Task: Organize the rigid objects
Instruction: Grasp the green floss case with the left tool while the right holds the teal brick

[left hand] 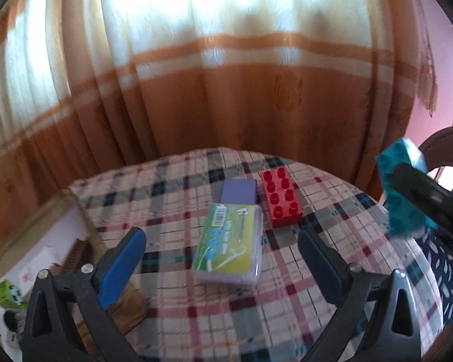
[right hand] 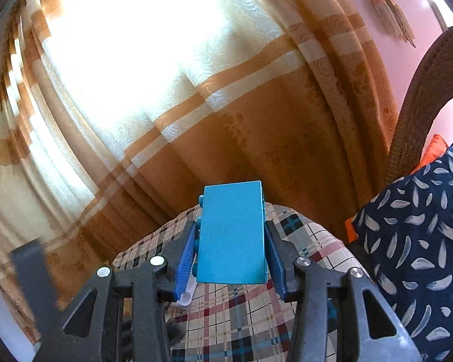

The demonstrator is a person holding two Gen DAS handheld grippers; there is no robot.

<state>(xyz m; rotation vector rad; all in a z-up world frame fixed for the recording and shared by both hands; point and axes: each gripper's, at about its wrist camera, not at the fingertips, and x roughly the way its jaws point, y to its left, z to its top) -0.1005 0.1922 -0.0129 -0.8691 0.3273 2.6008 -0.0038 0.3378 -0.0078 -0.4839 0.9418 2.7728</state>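
Right gripper (right hand: 231, 259), jaws closed on a blue studded brick (right hand: 232, 232), smooth face toward the camera, studs against the left pad. Brick lifted clear of the plaid-covered table (right hand: 241, 316), presumably carried toward the group of sorted pieces; grip across the narrow sides, likely so the long body stays steady in transit. Same brick in the left wrist view at three o'clock (left hand: 404, 193), blurred, off the table edge and well apart from the rest.

Left gripper (left hand: 223, 268), jaws open and empty, straddling (without touching) a flat clear case with a green-and-yellow label (left hand: 229, 247) at centre. Just beyond the case at twelve o'clock, a lilac block (left hand: 238, 193), seemingly touching the case's far end. Red studded brick (left hand: 282, 199) at one o'clock, studs up, just beside the lilac block; contact between them not resolvable. Three pieces laid roughly parallel, suggesting a row under construction, with free cloth to the right of the red brick as a plausible slot for the blue one.

Open cardboard box (left hand: 75, 211) at nine o'clock, off the table's left edge; contents unclear. Patterned cushion (right hand: 422, 241) at three o'clock in the right wrist view.
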